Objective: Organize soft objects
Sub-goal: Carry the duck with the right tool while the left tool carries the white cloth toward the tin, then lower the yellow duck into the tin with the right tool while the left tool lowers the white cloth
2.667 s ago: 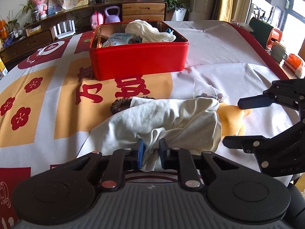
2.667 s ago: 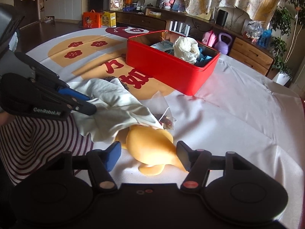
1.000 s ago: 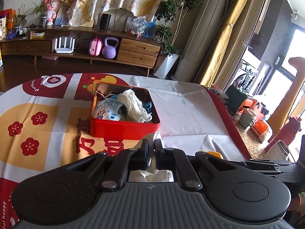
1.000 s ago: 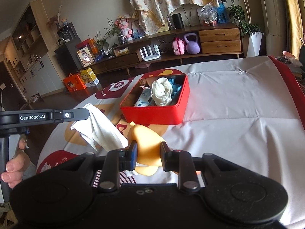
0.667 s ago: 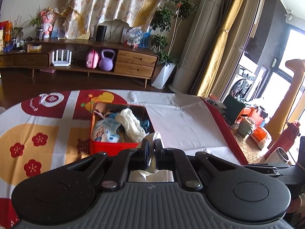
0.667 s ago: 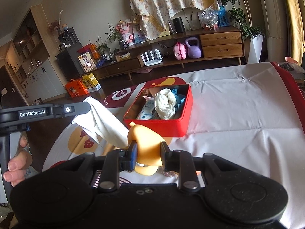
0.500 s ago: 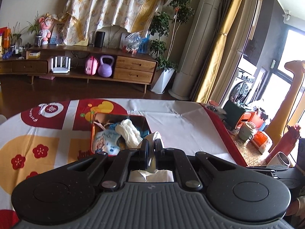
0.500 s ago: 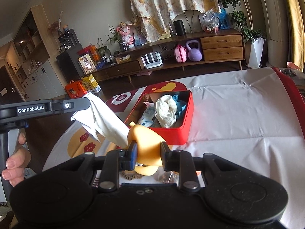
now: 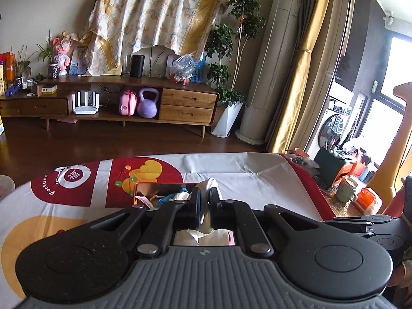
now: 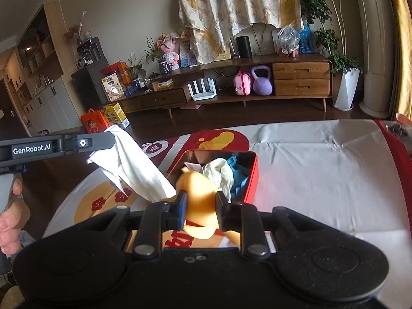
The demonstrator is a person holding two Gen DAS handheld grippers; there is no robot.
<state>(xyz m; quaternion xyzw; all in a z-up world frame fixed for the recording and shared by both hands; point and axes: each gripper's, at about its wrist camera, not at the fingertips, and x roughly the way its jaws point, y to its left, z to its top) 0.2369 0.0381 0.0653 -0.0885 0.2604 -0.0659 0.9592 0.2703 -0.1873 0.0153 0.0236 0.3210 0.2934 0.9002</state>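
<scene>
Left gripper (image 9: 203, 209) is pinching a white cloth (image 10: 134, 171), jaws nearly together with just the fabric between them. In the right wrist view the cloth is hanging from the left gripper's tip, up in the air over the near left part of the table (image 10: 322, 180), its lower end dangling just beside the yellow toy (image 10: 199, 188).

Right gripper (image 10: 198, 206) is clamping the yellow toy, a soft rounded thing, jaws closing on it, pads pressing both its sides. The toy is being held off the table, in front of the red tin (image 10: 252, 177); part of it is hanging down below the jaws. Cannot tell what kind of toy.

The red tin is sitting open on the table, on the red and yellow printed part of the tablecloth. Inside it a cream cloth (image 10: 219, 173) and something blue (image 10: 238, 172) are lying bunched together; something pink is showing at the far inner edge. In the left wrist view the tin (image 9: 159, 191) is mostly hidden behind the gripper, only its far rim and some contents showing.

A person's hand (image 10: 10, 221) is gripping the left gripper's handle at the left edge of the right wrist view.

Behind the table a wooden sideboard (image 10: 257, 87) is standing against the wall, with a purple kettlebell (image 10: 262, 81) on its lower shelf.
</scene>
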